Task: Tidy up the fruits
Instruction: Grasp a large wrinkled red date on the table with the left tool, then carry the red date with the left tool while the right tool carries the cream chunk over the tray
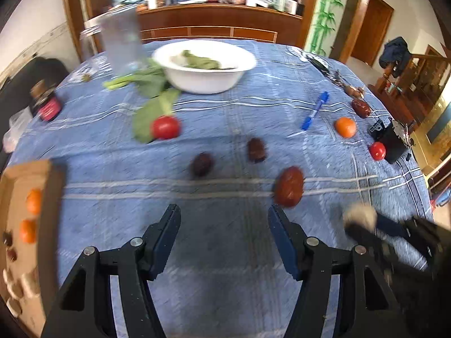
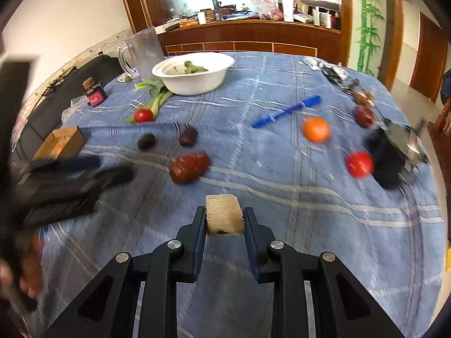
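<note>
My left gripper (image 1: 224,217) is open and empty above the blue tablecloth, just short of a large red date (image 1: 289,186) by its right finger. Two dark dates (image 1: 201,164) (image 1: 256,149), a red tomato (image 1: 165,126), an orange (image 1: 345,126) and a small tomato (image 1: 377,151) lie beyond. A cardboard box (image 1: 19,225) at the left holds oranges and dates. My right gripper (image 2: 224,215) is shut on a pale sugarcane piece (image 2: 224,214). The right wrist view shows the big date (image 2: 189,167), orange (image 2: 316,129), tomato (image 2: 360,164) and the left gripper (image 2: 93,169), blurred.
A white bowl (image 1: 205,69) with greens, a clear jug (image 1: 121,39), leafy greens (image 1: 149,104), a blue pen (image 1: 314,111), a small dark jar (image 1: 46,104) and a black device (image 1: 393,140) at the right edge stand on the table. The blue tablecloth (image 2: 310,225) shows around them.
</note>
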Demonstrator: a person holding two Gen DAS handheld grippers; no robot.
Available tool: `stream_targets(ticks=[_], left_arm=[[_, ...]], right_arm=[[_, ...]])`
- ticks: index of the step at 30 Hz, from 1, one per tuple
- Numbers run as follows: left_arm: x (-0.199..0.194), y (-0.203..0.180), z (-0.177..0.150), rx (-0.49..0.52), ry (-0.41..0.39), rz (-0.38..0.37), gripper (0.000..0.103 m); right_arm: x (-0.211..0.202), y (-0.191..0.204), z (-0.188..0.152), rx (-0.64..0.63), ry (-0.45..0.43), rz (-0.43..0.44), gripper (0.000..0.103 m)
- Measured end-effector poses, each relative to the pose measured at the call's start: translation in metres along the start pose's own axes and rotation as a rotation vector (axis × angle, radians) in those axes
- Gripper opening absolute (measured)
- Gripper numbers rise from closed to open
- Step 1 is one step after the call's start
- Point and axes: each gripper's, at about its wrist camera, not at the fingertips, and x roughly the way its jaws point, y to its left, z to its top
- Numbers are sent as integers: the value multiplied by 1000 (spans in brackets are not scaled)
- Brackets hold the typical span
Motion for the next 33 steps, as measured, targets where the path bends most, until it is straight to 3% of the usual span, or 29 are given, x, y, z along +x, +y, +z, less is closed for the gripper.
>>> stream_targets(ticks=[4,8,14,16,18,25,33], left_arm=[[20,-26,4,56,21,-17,63],[36,-44,7,107,21,21,63],[46,-42,13,80,0,18,62],[45,-44,14,90,-10,9,49],[43,-44,13,98,-7,-4,27],[21,-35,-8,91,17,-61,26],[-36,-20,-66,121,12,-85,26]], right_arm=[[-8,-14,-16,24,11,-17,27],[-8,-29,-26,74,21,3,27],[-11,-35,-32,107,5,22,27],[-10,-36,-33,115,2,24,27],[-10,-36,-33,124,0,27,27],[-21,-31,-36,145,-16,32,27],[-47,-8,-47,126,-44,29,28]])
